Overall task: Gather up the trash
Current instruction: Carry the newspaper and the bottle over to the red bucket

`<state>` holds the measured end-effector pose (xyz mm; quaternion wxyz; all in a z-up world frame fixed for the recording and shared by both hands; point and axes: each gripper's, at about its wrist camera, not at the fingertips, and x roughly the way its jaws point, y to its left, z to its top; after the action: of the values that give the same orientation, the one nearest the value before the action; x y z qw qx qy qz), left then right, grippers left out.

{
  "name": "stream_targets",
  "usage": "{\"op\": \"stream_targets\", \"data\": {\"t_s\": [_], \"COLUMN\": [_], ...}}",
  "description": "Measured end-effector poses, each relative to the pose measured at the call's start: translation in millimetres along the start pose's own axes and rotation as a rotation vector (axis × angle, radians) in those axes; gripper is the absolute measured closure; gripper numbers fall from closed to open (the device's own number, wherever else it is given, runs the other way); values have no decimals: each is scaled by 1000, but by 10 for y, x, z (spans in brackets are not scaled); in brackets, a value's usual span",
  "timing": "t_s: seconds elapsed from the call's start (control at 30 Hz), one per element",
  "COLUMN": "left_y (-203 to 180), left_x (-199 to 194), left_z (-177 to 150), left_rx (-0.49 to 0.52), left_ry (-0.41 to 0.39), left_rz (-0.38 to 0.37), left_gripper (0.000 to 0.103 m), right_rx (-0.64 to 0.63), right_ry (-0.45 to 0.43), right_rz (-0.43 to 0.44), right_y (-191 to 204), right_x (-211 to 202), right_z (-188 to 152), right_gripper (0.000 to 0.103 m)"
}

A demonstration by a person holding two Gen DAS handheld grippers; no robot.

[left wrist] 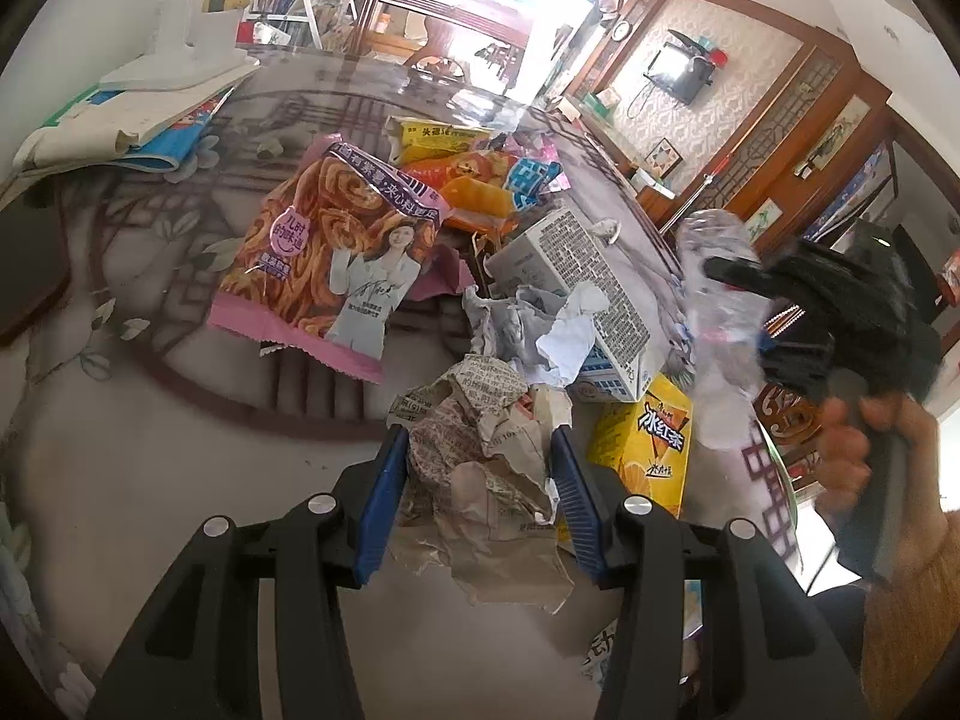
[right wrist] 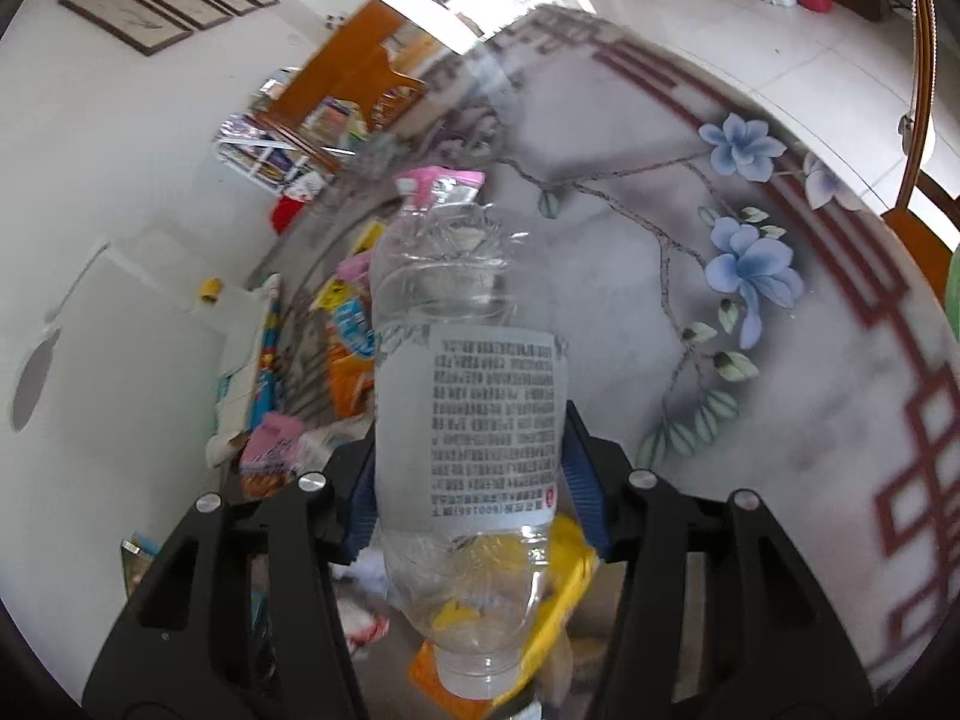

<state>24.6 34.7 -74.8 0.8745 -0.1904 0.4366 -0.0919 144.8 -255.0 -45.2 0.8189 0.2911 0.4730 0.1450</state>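
The left gripper (left wrist: 477, 474), black-framed with blue ribbed pads, points downward, its jaws partly parted and pressing a crumpled wad of printed newspaper (left wrist: 480, 462) between them. The right gripper (right wrist: 468, 468) of the same build clamps a clear plastic bottle with a pale printed label (right wrist: 474, 414), neck toward the wrist. A bare hand (left wrist: 864, 438) grasps its handle.

Right tongs (left wrist: 744, 282) in left wrist view: motion-blurred, finger outlines smeared, grip on clear bottle (left wrist: 714, 324) hard to read there. Hand (left wrist: 864, 438) partly cut by picture's right edge. Yellow drink carton (left wrist: 654, 450): upper part hidden under white carton (left wrist: 576, 294), lower corner behind left tongs (left wrist: 480, 504). Orange wrappers (left wrist: 474, 186) mostly buried in pile. Crumpled newspaper (left wrist: 480, 450) hides surface (left wrist: 180, 420) beneath. Right wrist view: bottle neck end cut off at bottom edge; litter toward surface's far-left edge blurred, print unreadable.
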Motion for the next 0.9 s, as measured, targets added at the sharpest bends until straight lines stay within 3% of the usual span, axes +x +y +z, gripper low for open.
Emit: {"op": "stream_targets", "data": {"t_s": [0.27,0.57,0.9], "left_y": [-16,-81,-269], "left_x": [-41,-97,-181], "left_z": [-4,6,9], "left_rx": [0,25,95], "left_ry": [-24,-63,-92], "left_rz": [-23,-62,-51], "left_gripper": [57,57,57], "right_rx": [-53,-227,-296], "right_ry": [-58,-141,-198], "right_rz": [62,-54,-73], "right_y": [-49,-59,-122], "right_x": [-599,-1039,-1244], "right_z": [-279,-628,-804], "right_gripper": [51,51,51]}}
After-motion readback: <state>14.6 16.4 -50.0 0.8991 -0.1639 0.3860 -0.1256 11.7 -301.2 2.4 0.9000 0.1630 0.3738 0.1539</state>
